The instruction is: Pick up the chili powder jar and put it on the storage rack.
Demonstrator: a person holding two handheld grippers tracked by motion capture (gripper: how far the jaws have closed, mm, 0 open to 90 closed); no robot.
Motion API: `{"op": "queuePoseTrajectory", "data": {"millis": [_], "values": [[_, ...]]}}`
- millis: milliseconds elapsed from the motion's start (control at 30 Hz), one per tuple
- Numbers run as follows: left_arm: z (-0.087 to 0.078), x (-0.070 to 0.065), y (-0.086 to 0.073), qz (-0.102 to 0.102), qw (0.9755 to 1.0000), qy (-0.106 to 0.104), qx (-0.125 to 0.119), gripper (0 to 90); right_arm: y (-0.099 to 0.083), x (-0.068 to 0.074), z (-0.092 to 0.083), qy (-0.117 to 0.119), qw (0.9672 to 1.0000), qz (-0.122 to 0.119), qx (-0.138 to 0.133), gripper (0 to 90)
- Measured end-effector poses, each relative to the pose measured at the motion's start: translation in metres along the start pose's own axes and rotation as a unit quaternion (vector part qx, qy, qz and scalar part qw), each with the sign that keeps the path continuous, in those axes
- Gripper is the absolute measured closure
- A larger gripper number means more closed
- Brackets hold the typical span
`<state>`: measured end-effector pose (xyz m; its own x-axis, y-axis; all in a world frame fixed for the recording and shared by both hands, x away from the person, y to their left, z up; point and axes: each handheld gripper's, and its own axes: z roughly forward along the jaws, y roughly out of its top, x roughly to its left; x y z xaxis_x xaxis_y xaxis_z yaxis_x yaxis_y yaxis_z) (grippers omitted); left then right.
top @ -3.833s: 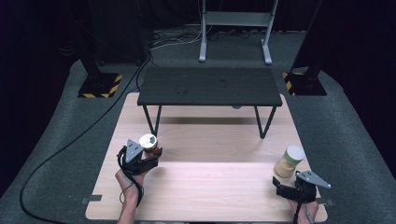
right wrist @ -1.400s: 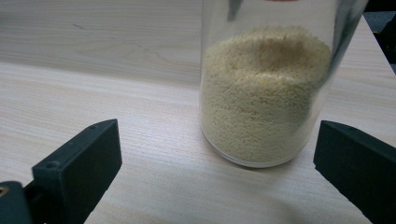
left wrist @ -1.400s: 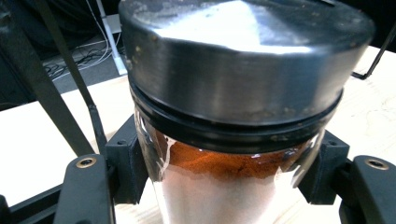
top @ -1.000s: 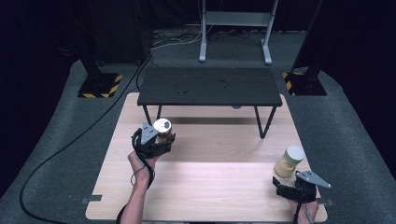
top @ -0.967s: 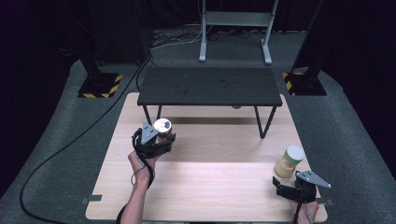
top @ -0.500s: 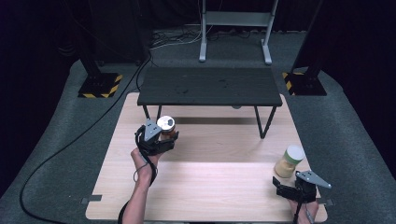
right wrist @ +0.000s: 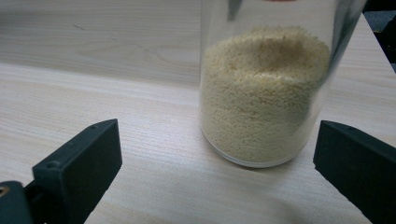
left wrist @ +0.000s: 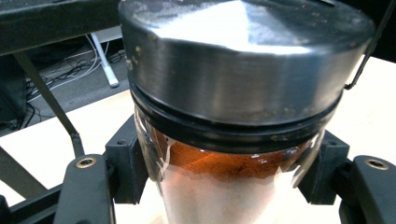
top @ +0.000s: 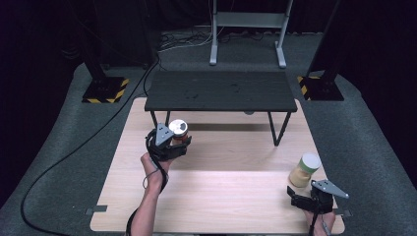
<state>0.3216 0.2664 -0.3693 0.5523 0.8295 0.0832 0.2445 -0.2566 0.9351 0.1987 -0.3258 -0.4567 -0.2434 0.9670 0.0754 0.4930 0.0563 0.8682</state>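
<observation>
- Two clear glass jars are in view, and two black two-jaw tools, one in each of the person's hands.
- The first, a clear glass jar with a round brushed-metal lid [left wrist: 243, 70], holds a reddish-brown powder that lies unevenly against the glass. It is clamped by its glass body between the jaws of the left tool [top: 167, 142], above the far left part of the pale wooden worktop [top: 226, 206], just near of the black low table [top: 221, 91].
- The second, a clear glass jar with a pale lid [top: 304, 169], is about half full of fine pale yellow grains and stands upright on the worktop at near right.
- The right tool [top: 307, 196] sits just near of this jar with its jaws spread wide; in the right gripper view the jar [right wrist: 266, 88] stands a little beyond the two jaw tips, untouched.
- One black low table stands across the far edge of the worktop.
- No label, brand or writing can be read on either jar or lid.
</observation>
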Motion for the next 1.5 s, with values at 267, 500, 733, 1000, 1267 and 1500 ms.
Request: {"op": "queuePoseTrajectory", "data": {"millis": [267,500,733,1000,1267,1500], "values": [[0.001,-0.001,0.005,0.003,1.0000,-0.003,-0.003,31.7,0.000,0.000,0.000,0.000,1.0000,0.000,0.001,0.2],[0.003,-0.001,0.009,0.006,1.0000,-0.007,-0.003,31.7,0.000,0.000,0.000,0.000,1.0000,0.000,0.001,0.2],[0.004,-0.002,0.012,0.010,0.9999,-0.009,-0.005,31.7,0.001,0.000,0.000,0.001,1.0000,0.001,0.002,0.2],[0.005,-0.002,0.015,0.008,0.9999,-0.013,-0.008,31.7,0.000,-0.001,0.000,0.001,1.0000,0.001,0.001,0.3],[0.006,-0.002,0.019,0.010,0.9998,-0.018,-0.008,31.7,0.001,0.000,0.000,0.000,1.0000,0.001,0.002,0.3],[0.007,-0.001,0.022,0.010,0.9997,-0.021,-0.009,31.7,0.000,-0.001,0.000,0.001,1.0000,0.001,0.001,0.3]]}}
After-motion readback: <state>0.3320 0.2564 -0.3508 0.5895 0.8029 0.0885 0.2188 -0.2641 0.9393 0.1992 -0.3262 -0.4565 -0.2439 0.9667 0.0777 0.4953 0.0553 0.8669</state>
